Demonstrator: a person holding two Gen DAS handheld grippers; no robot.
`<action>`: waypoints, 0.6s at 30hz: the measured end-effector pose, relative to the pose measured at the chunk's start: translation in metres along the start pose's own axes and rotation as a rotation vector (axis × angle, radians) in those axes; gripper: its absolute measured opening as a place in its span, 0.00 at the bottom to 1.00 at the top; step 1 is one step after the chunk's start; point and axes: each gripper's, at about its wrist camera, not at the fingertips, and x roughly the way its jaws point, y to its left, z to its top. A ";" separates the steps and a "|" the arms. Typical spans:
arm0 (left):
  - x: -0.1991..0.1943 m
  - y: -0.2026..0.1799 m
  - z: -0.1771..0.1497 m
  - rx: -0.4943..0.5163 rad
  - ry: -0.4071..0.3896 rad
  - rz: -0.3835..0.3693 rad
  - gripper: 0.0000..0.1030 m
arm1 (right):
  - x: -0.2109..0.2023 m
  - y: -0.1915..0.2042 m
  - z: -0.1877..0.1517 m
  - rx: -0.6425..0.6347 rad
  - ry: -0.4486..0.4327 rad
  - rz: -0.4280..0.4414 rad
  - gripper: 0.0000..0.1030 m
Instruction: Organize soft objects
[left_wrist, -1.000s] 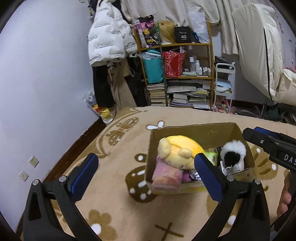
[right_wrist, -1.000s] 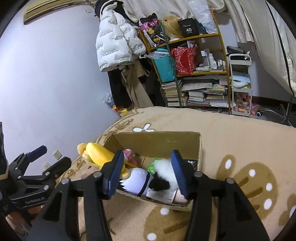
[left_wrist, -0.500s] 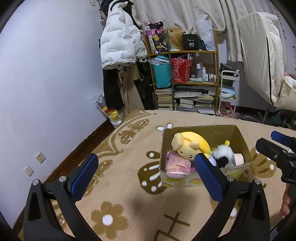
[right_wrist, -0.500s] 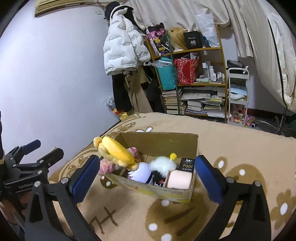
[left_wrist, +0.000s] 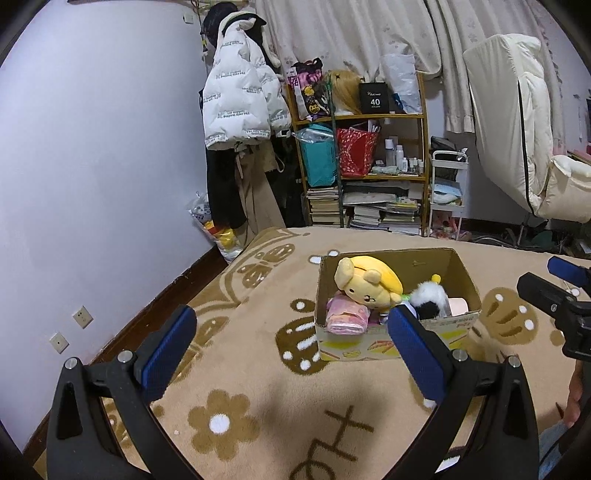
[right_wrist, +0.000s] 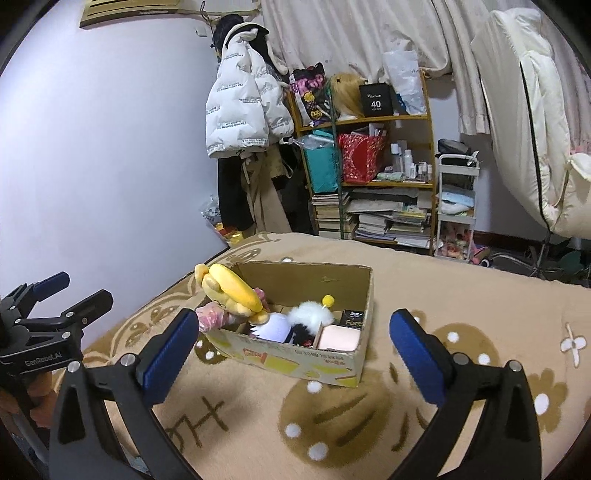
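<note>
Cardboard box (left_wrist: 458, 273) of soft toys sitting on the patterned blanket (left_wrist: 258, 369)

Left gripper (left_wrist: 291, 350) is hanging wide apart, empty, before it; yellow plush (left_wrist: 369, 286) is lying topmost.

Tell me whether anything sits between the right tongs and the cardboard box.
Nothing visible does. The right tongs are open and empty, with only bare blanket between them and the cardboard box holding the yellow plush.

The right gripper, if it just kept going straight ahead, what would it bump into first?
Probably the printed cardboard box of plush toys on the beige flowered blanket. The right gripper is open and empty, and the box's near wall sits between its blue fingers; depth is unclear.
</note>
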 end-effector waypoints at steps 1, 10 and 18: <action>-0.002 0.000 -0.001 0.000 -0.003 -0.004 0.99 | -0.002 0.000 -0.001 -0.001 -0.004 -0.005 1.00; -0.010 -0.001 -0.012 0.010 -0.025 -0.016 0.99 | -0.014 0.000 -0.006 -0.004 -0.020 -0.053 1.00; -0.006 -0.003 -0.016 0.016 -0.023 -0.013 0.99 | -0.013 -0.002 -0.009 0.002 -0.022 -0.064 1.00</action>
